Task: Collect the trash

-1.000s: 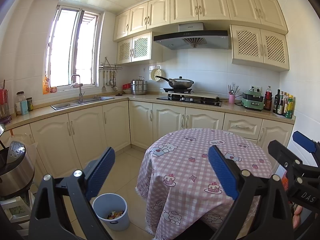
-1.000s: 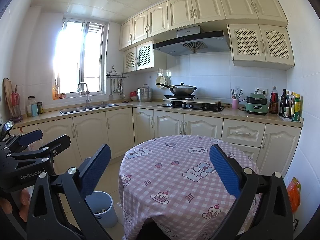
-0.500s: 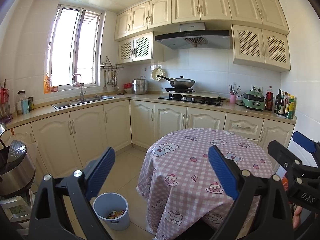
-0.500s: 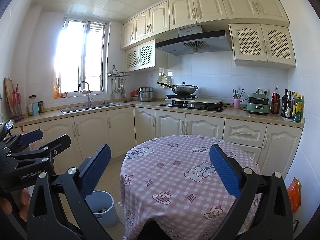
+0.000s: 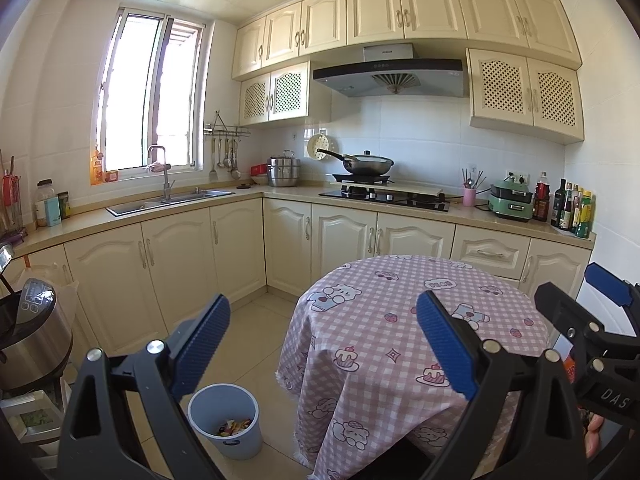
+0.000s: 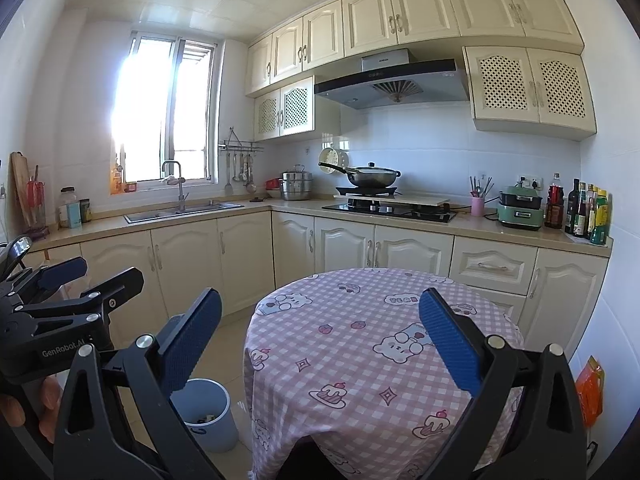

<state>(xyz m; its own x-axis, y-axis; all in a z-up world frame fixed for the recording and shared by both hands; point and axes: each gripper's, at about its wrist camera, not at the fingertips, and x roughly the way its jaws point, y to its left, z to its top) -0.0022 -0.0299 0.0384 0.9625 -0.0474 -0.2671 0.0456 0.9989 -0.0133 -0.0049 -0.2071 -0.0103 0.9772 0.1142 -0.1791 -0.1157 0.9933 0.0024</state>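
Note:
A light blue trash bin [image 5: 226, 420] stands on the floor left of the round table [image 5: 400, 340]; colourful wrappers lie in its bottom. It also shows in the right wrist view [image 6: 208, 412]. The table's pink checked cloth [image 6: 360, 352] carries no loose trash that I can see. My left gripper [image 5: 324, 344] is open and empty, held above the floor and the table's left edge. My right gripper [image 6: 320, 340] is open and empty, above the table. Each gripper shows at the other view's edge.
Cream cabinets and a counter [image 5: 280, 194] run along the left and back walls, with a sink [image 5: 172, 202], a hob with a wok [image 5: 366, 164] and bottles [image 5: 572, 208]. A rice cooker [image 5: 28, 336] stands at the left. An orange packet [image 6: 590, 392] hangs at the right wall.
Both views have shifted slightly, as if both grippers drifted a little. Both grippers stay open and empty.

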